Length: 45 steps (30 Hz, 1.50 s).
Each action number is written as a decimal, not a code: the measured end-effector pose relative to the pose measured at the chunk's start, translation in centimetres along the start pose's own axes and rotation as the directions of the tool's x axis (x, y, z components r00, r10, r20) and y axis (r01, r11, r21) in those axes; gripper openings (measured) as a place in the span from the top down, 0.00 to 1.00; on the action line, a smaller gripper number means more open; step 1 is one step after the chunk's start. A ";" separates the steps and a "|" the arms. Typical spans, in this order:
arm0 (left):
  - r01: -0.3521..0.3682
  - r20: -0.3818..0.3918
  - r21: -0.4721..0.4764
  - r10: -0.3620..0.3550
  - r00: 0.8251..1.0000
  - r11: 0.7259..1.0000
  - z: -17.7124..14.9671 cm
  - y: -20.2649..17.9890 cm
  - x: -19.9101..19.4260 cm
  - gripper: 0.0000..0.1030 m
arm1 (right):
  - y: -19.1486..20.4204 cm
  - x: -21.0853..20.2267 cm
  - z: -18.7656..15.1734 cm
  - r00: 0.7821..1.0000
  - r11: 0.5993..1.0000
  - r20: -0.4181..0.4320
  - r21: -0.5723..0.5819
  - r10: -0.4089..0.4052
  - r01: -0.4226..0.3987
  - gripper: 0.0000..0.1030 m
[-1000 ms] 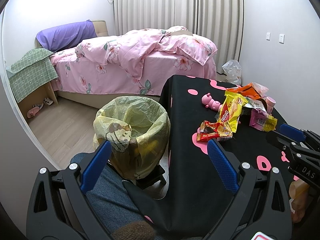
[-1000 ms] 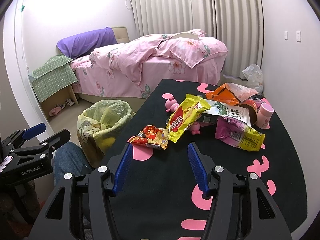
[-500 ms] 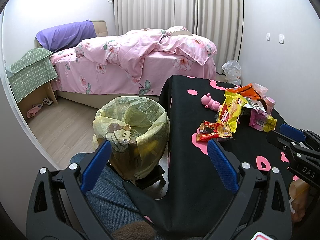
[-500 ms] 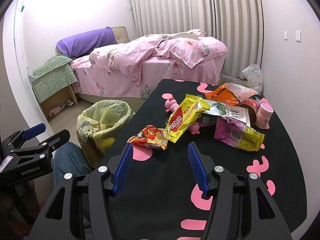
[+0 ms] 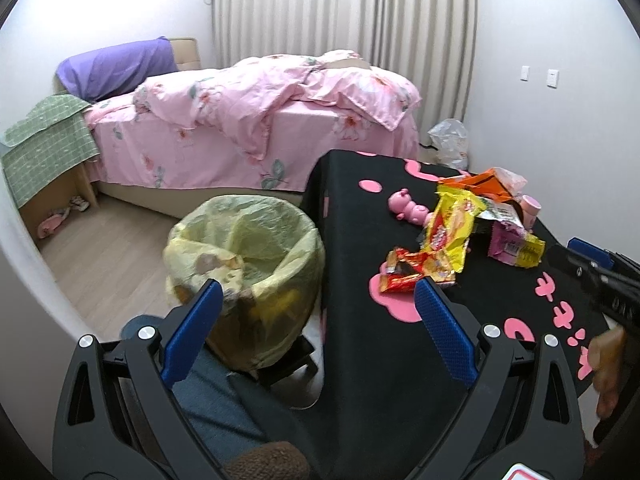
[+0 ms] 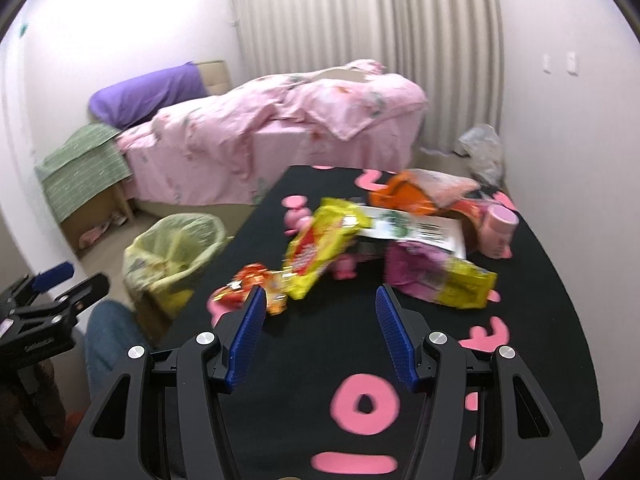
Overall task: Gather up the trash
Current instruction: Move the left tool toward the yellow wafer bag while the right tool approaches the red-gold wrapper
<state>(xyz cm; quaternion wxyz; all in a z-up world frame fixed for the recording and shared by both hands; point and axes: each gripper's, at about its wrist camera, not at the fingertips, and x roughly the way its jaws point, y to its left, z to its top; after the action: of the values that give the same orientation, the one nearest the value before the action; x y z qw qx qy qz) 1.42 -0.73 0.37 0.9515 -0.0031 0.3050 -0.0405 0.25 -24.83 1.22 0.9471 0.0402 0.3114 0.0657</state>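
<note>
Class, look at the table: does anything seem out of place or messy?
Yes. Empty snack wrappers lie strewn and overlapping on the table, around a pink toy and cup, though a lined bin stands right beside it.

Glossy foil wrappers (image 5: pixel 448 236) (matt tablecloth (image 5: pixel 360 360))

We see a red wrapper (image 5: pixel 404 272) lying crumpled near the counter's left edge, a long yellow bag (image 5: pixel 450 232) overlapping it. Toward the far right corner lie a pink-and-yellow pack (image 5: pixel 516 242), a white wrapper (image 6: pixel 416 230) and an orange bag (image 5: pixel 480 182). The yellow-lined bin (image 5: pixel 244 256) stands open on the floor beside the left edge.
</note>
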 end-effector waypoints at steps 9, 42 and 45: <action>0.122 -0.037 0.071 -0.120 0.992 0.990 1.3 -3.3 5.2 0.11 | -6.7 1.5 0.9 0.990 0.989 -0.010 0.039 -0.140 0.141 0.47; 0.411 -0.299 -0.091 -0.418 0.858 0.907 0.7 -5.7 15.2 0.23 | -13.4 8.9 0.0 0.991 0.995 -0.096 0.032 -0.096 0.100 0.47; 0.463 -0.309 -0.083 -0.465 0.830 0.882 0.5 -6.7 14.7 0.23 | -14.6 10.3 0.8 0.989 0.995 -0.115 0.038 -0.088 0.093 0.47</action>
<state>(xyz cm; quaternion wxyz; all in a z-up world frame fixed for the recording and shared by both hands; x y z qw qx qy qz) 13.17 -8.54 -7.56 0.8508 -0.0727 0.4453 -0.2693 10.36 -37.71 -5.84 0.9288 0.0425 0.3677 0.0180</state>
